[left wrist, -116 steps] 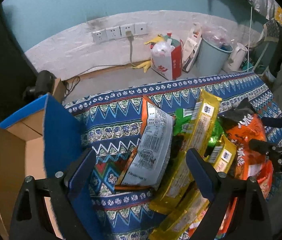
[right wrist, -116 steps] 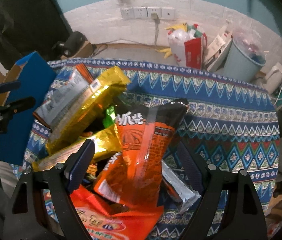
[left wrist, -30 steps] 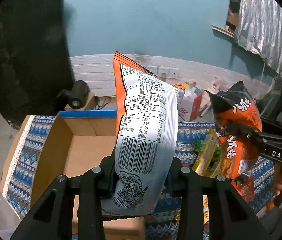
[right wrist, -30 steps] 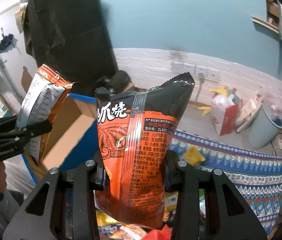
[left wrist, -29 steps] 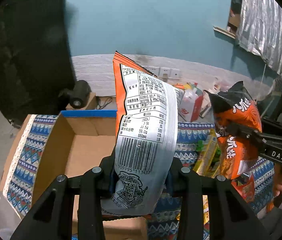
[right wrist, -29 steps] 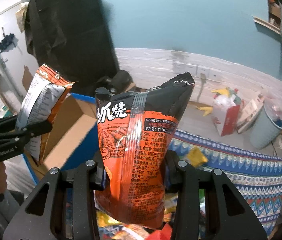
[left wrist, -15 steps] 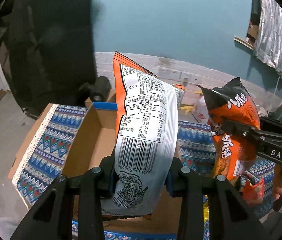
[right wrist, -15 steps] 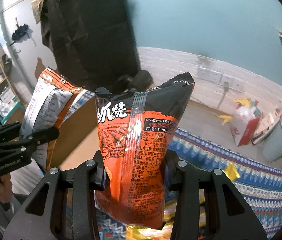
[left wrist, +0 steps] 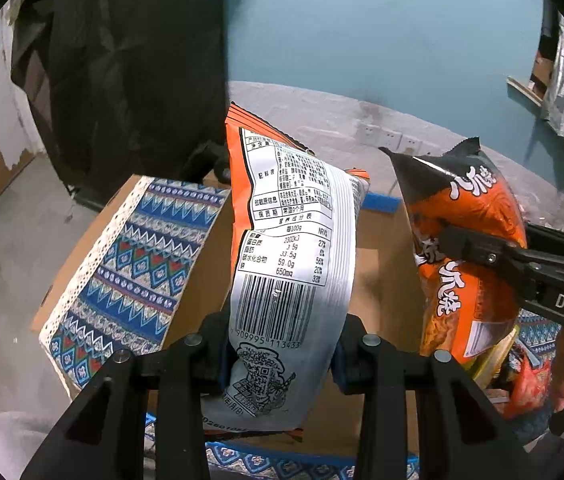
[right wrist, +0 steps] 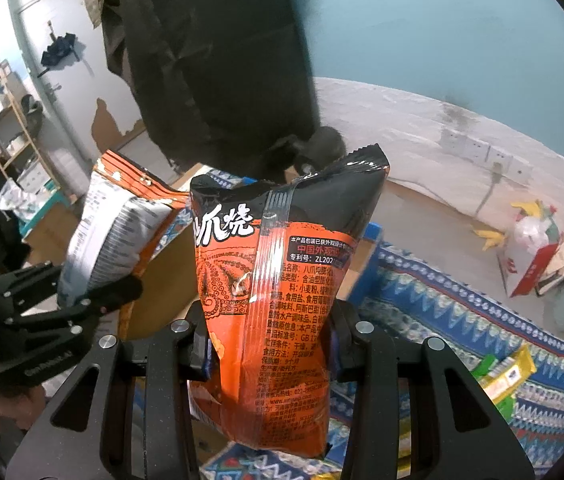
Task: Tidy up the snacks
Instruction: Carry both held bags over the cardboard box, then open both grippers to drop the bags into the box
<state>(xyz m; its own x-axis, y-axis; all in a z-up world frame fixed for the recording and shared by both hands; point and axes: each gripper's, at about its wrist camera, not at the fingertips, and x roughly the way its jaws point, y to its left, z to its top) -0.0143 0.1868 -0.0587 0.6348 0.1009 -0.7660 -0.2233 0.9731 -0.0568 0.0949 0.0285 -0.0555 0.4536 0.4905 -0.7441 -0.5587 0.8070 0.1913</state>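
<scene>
My left gripper (left wrist: 282,354) is shut on a silver and orange snack bag (left wrist: 287,256), held upright above the open cardboard box (left wrist: 381,248). That bag (right wrist: 122,228) and the left gripper (right wrist: 94,292) also show at the left of the right wrist view. My right gripper (right wrist: 268,346) is shut on an orange and black snack bag (right wrist: 278,288), also upright. In the left wrist view this bag (left wrist: 465,256) hangs to the right, over the box's right side, pinched by the right gripper (left wrist: 453,246).
The box has a patterned flap (left wrist: 134,264) folded out on its left and a blue rim (left wrist: 379,202) at the back. More snack packets (right wrist: 501,376) lie on the patterned tablecloth (right wrist: 441,312) to the right. A black sheet (right wrist: 210,60) hangs on the wall behind.
Both grippers have carried their bags leftward from over the table to above the box. The box now fills more of both views, and the snack pile has slid off to the right.
</scene>
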